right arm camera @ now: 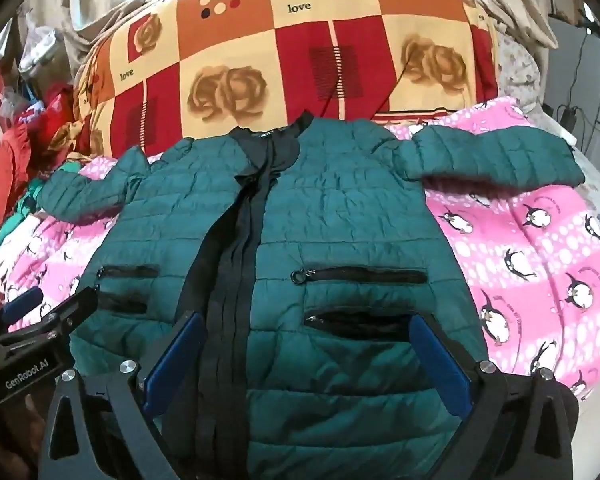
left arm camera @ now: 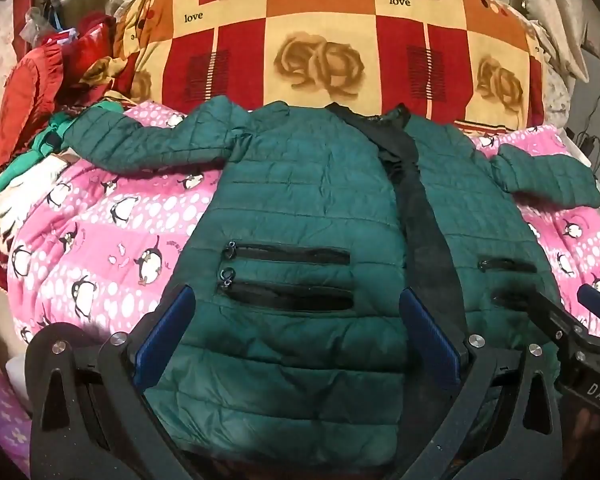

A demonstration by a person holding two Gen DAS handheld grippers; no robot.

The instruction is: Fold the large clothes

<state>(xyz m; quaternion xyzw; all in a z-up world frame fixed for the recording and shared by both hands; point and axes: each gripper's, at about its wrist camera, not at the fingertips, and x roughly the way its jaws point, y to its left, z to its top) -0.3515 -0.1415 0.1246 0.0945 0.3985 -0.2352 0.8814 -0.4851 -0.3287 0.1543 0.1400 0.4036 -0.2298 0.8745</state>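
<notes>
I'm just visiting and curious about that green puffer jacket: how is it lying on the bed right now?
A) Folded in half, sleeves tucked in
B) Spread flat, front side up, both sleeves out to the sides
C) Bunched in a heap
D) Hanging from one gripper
B: the green jacket lies flat with its black zipper strip and pocket zips facing up, one sleeve stretched to each side on the pink penguin blanket.

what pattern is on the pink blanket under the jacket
Black-and-white penguins with white dots on the pink blanket, clearest in the right wrist view beside the green jacket.
</notes>
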